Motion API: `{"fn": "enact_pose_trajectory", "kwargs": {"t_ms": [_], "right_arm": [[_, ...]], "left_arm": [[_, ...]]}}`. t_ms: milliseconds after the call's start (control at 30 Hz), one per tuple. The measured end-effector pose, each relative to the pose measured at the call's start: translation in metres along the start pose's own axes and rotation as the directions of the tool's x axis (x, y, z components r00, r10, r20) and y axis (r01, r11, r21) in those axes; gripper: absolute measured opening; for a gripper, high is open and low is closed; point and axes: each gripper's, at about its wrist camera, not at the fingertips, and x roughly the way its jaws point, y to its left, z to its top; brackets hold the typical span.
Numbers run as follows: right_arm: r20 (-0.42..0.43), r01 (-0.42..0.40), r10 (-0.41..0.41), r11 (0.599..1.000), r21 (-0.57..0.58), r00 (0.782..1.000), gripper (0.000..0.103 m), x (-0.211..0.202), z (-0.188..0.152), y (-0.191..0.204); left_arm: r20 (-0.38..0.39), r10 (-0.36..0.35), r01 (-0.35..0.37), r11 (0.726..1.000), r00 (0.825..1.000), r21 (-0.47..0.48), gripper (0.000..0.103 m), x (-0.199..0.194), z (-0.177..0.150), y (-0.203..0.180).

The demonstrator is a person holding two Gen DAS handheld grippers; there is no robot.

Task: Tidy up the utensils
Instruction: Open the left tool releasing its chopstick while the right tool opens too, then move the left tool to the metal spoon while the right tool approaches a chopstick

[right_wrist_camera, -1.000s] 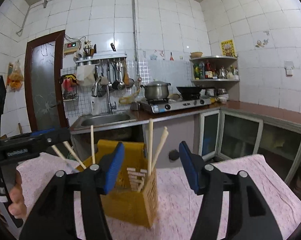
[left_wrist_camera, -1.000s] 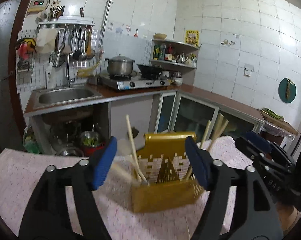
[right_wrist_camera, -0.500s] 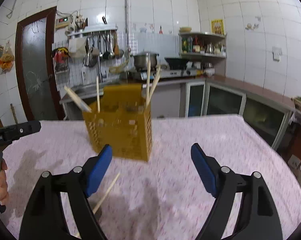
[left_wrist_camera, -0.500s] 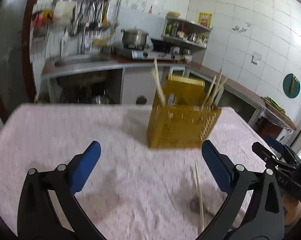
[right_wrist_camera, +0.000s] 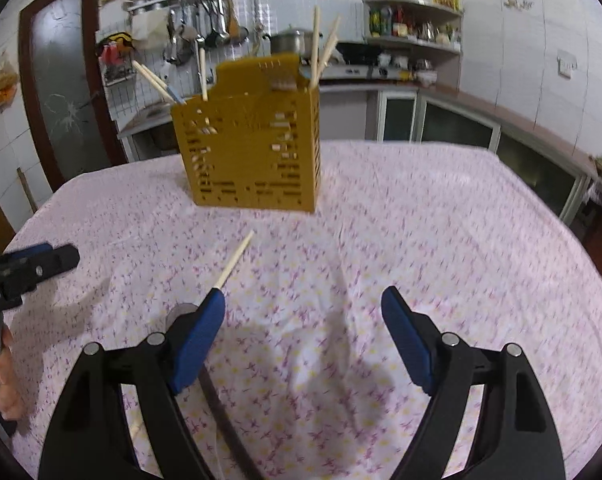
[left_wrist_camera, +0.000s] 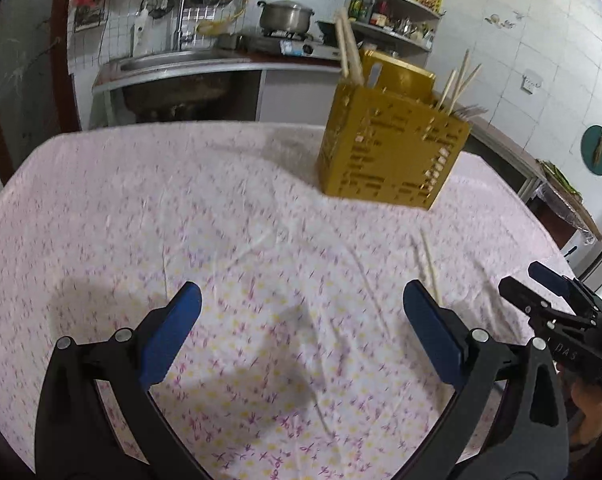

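A dark handle (right_wrist_camera: pixel 221 412) beneath the right gripper (right_wrist_camera: pixel 303 340) is seen only in the right wrist view. Both it and the left gripper (left_wrist_camera: pixel 301 334) are spread wide, empty, held low over the tablecloth (left_wrist_camera: pixel 241 240). The yellow holder (right_wrist_camera: pixel 253 140) is set toward the table's far edge; one chopstick (right_wrist_camera: pixel 235 258) is left lying before it.

Steel pot (left_wrist_camera: pixel 286 17) on the stove (left_wrist_camera: pixel 285 42), sink (left_wrist_camera: pixel 163 62), corner shelf (right_wrist_camera: pixel 415 40), glass-panelled door (right_wrist_camera: pixel 67 88).
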Motion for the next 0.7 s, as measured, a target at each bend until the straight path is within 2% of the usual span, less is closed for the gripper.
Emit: {"fn": "enact_pose_trajectory", "kwargs": {"t_ms": [100,367,433,567,633,700], "right_arm": [[-0.025,-0.006,0.007,1.000,0.030,1.000,0.078,0.009,0.004,0.007],[-0.129,-0.018,0.023,0.999,0.040,0.991,0.059,0.049,0.014,0.043],[-0.168,-0.029,0.036,0.998,0.048,0.985,0.045,0.061,0.016,0.049],[-0.216,-0.024,0.036,0.998,0.056,0.976,0.028,0.077,0.020,0.053],[-0.237,-0.041,0.060,0.996,0.083,0.970,0.015,0.083,0.021,0.049],[-0.235,-0.054,0.076,0.993,0.102,0.969,0.010,0.083,0.023,0.044]], "left_arm": [[-0.021,0.021,-0.021,1.000,1.000,-0.004,0.098,0.007,-0.003,0.005],[-0.064,0.061,-0.062,0.998,0.996,-0.013,0.098,0.018,-0.006,0.018],[-0.070,0.069,-0.070,0.997,0.995,-0.016,0.098,0.019,-0.005,0.019],[-0.089,0.061,-0.065,0.997,0.994,-0.037,0.098,0.021,-0.006,0.018],[-0.098,0.060,-0.064,0.997,0.993,-0.038,0.098,0.021,-0.006,0.015],[-0.103,0.063,-0.066,0.997,0.993,-0.030,0.098,0.021,-0.007,0.008]]}}
